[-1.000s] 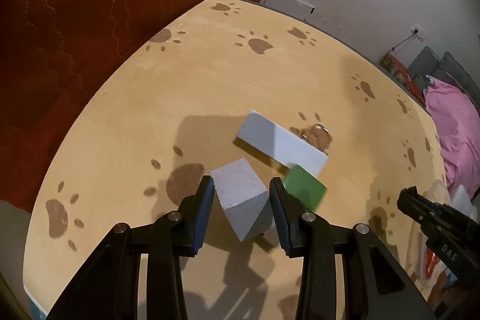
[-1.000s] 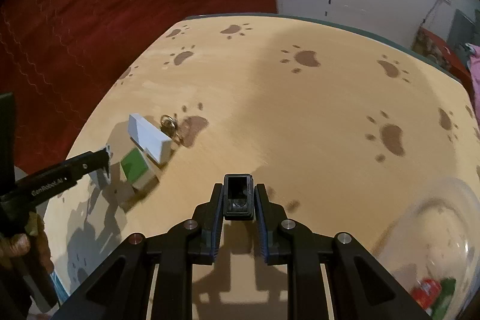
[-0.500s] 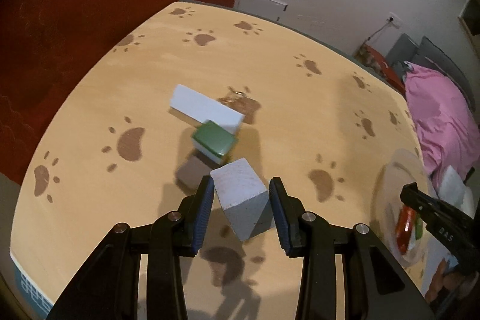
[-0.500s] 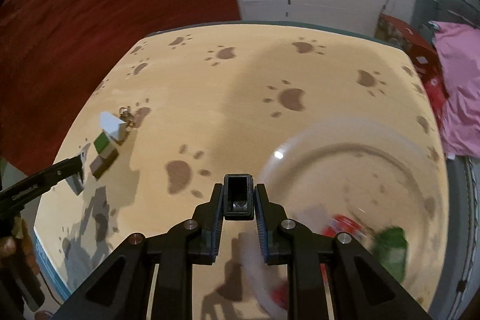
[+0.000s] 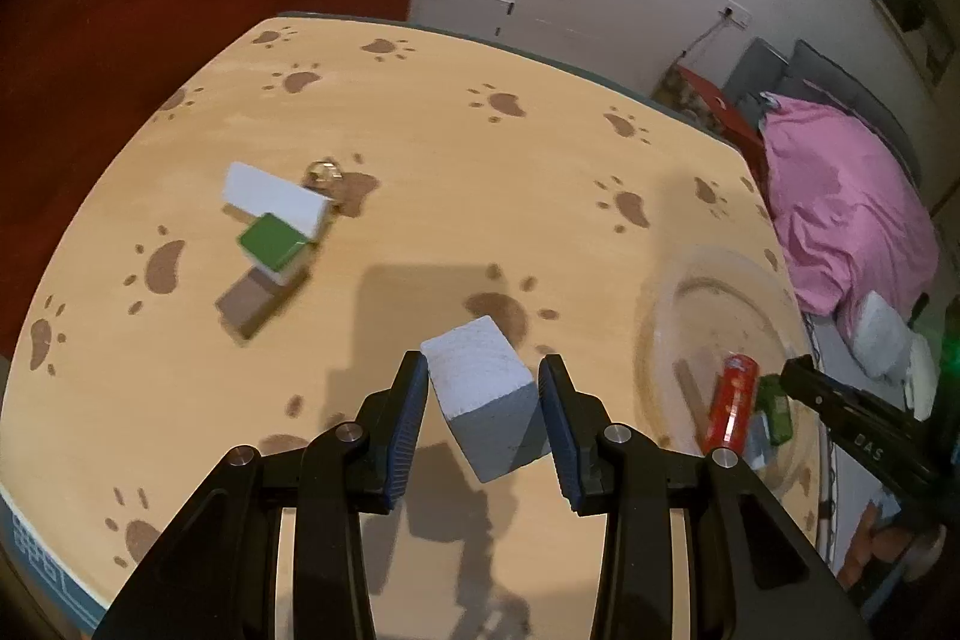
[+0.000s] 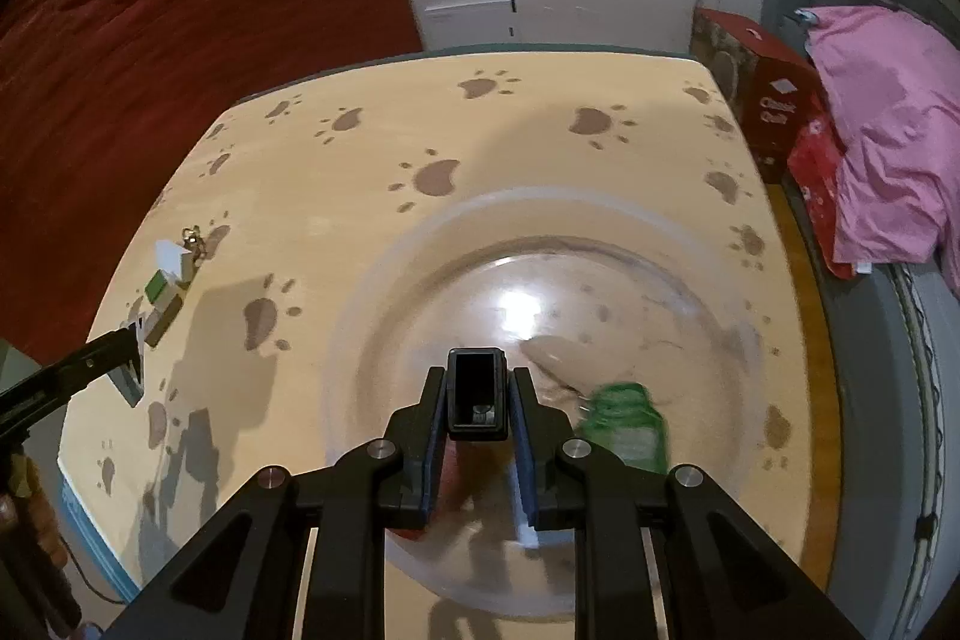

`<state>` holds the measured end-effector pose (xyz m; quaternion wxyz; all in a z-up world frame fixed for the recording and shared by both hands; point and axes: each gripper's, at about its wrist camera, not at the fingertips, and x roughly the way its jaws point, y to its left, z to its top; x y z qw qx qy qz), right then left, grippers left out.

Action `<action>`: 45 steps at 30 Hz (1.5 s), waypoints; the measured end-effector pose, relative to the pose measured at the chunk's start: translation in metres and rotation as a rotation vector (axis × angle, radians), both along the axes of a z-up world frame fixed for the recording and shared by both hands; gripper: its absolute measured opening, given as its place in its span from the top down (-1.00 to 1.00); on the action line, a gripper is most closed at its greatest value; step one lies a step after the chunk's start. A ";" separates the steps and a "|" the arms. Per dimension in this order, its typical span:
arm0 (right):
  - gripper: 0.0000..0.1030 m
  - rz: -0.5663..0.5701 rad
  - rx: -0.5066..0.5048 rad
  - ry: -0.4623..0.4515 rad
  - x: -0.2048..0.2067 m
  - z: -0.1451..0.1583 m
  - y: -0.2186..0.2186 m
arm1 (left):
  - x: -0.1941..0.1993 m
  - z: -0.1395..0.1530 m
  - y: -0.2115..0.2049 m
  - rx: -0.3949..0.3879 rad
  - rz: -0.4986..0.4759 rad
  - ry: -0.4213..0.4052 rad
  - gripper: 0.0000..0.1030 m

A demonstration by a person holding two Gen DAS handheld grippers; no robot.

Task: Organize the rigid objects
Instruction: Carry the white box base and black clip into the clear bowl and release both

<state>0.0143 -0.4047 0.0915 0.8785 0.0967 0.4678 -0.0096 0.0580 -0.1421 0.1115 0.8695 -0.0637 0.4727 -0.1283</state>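
Left wrist view: the left gripper (image 5: 483, 415) carries a pale grey block (image 5: 480, 400) above the paw-print table (image 5: 420, 112), its fingers closed against the block's two sides with one corner turned toward the lens. At the right, the right gripper (image 6: 477, 403) hangs over a clear glass bowl (image 6: 384, 280), its fingers pressed tight on a small black open-ended box (image 6: 476, 394).

The sorting looks to be mid-delivery, with both hands bringing pieces to the bowl, where a red can (image 5: 732, 403) and a green packet (image 6: 627, 427) already lie. The right hand's next move seems to be a short drop into the bare glass ahead of the packet. The left hand must first cross to the bowl, which sits just to its right.

A white block (image 5: 273, 199), a green-topped block (image 5: 273, 244) and a brown block (image 5: 252, 307) lie bunched at the far left, touching or overlapping, with a small metal ring (image 5: 324, 170) beside them. Open tabletop separates them from the bowl, so the carry path is free.

The bowl sits near the table's right edge, beyond which lies a pink blanket (image 6: 888, 148). With both grippers meeting over one rim, a knock between them appears to be the main hazard.
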 end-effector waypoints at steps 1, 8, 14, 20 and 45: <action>0.59 -0.003 0.002 0.001 -0.002 -0.001 -0.003 | -0.001 0.001 -0.005 0.000 -0.006 -0.001 0.24; 0.41 0.001 0.011 0.023 -0.011 -0.007 -0.021 | -0.008 0.005 -0.039 0.006 -0.054 -0.007 0.24; -0.18 -0.014 0.026 0.023 -0.021 -0.010 -0.035 | -0.011 0.006 -0.065 0.002 -0.097 -0.005 0.24; -0.20 -0.014 0.032 0.034 -0.030 -0.013 -0.042 | -0.011 0.005 -0.099 0.003 -0.159 -0.003 0.24; -0.42 0.020 0.052 0.035 -0.039 -0.013 -0.037 | -0.014 0.007 -0.143 0.083 -0.196 -0.020 0.05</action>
